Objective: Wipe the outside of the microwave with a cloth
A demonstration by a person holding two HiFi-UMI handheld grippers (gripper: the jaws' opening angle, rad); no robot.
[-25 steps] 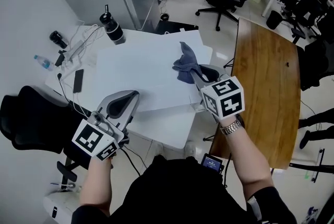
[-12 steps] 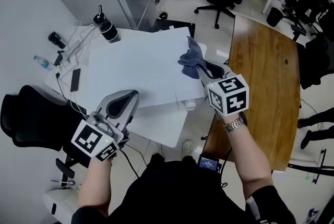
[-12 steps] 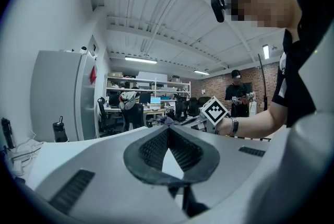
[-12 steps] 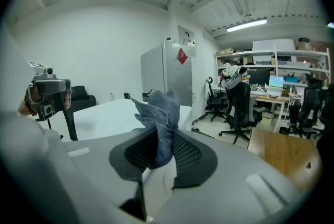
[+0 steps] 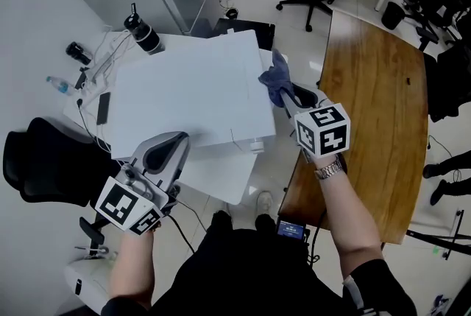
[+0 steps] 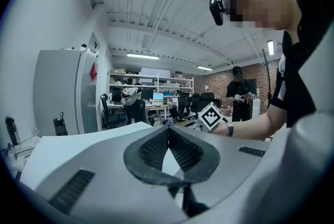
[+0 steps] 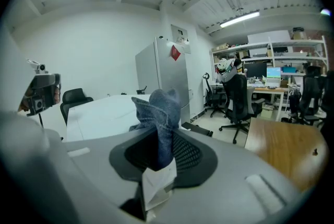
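My right tongs are gripping the blue cloth, tail hiding inside, at the white microwave's two o'clock; my left tongs are sitting closed.

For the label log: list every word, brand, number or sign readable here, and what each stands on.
No text can be read anywhere.
Red sign on the grey cabinet: too small to read.
White tag on the cloth: no legible print.
Marker cube: black squares only, no letters.
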